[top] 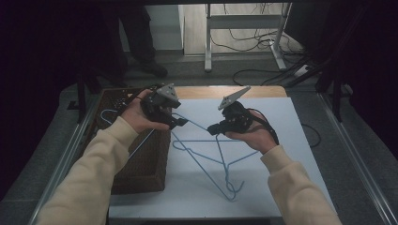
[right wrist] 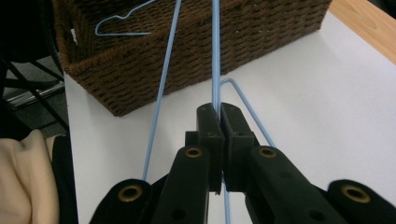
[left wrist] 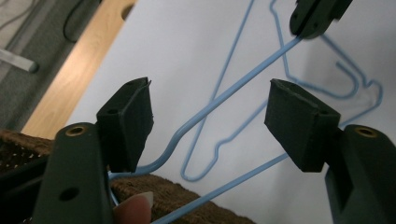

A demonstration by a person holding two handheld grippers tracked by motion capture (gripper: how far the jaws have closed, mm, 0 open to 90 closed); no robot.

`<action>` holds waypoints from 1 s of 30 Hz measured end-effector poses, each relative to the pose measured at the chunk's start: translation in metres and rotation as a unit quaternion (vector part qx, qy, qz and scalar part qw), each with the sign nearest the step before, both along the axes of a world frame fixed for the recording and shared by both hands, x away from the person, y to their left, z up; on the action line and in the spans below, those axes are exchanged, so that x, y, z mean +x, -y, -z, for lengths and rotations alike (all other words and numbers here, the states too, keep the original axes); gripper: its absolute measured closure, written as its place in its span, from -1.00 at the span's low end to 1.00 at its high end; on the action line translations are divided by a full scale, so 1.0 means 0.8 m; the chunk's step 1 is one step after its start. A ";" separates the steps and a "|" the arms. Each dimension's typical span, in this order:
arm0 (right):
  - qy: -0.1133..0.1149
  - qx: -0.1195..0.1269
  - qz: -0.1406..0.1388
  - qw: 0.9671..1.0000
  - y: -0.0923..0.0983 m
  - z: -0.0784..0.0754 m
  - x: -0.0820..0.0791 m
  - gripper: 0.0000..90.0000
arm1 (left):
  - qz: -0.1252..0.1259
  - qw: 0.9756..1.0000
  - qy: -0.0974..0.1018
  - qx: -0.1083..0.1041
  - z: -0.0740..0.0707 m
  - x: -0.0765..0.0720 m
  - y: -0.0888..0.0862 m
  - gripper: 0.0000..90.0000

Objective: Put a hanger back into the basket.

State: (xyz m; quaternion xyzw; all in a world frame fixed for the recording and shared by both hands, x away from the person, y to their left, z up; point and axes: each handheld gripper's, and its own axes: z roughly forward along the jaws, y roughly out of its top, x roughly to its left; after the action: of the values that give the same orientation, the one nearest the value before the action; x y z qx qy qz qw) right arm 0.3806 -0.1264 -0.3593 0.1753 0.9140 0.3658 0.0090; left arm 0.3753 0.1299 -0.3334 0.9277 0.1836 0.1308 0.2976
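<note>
While the right gripper (right wrist: pixel 219 114) clamped the hanger (right wrist: pixel 215 56) | left gripper (left wrist: pixel 210 126) stood apart astride its wire | step: handover near basket (top: pixel 141 159), 9 o'clock | next: probably close left.

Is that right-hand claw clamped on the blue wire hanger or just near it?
Clamped. The right gripper has its jaws pressed together on the blue hanger wire.

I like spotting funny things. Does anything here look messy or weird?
Yes. One thin light-blue wire hanger sticks out over the rim of the dark brown woven basket, pinched by the right hand-held gripper. More blue wire hangers lie crisscrossed on the white table top, looking tangled.
</note>
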 end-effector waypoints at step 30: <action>0.008 0.027 -0.029 0.999 -0.006 -0.001 0.007 0.98 | 0.099 0.994 -0.042 0.034 0.018 -0.021 -0.004 0.93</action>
State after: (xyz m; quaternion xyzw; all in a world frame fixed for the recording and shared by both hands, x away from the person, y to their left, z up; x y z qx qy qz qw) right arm 0.3861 -0.1215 -0.3587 0.1461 0.9082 0.3923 0.0012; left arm 0.3588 0.1329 -0.3475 0.9556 0.0982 0.0674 0.2694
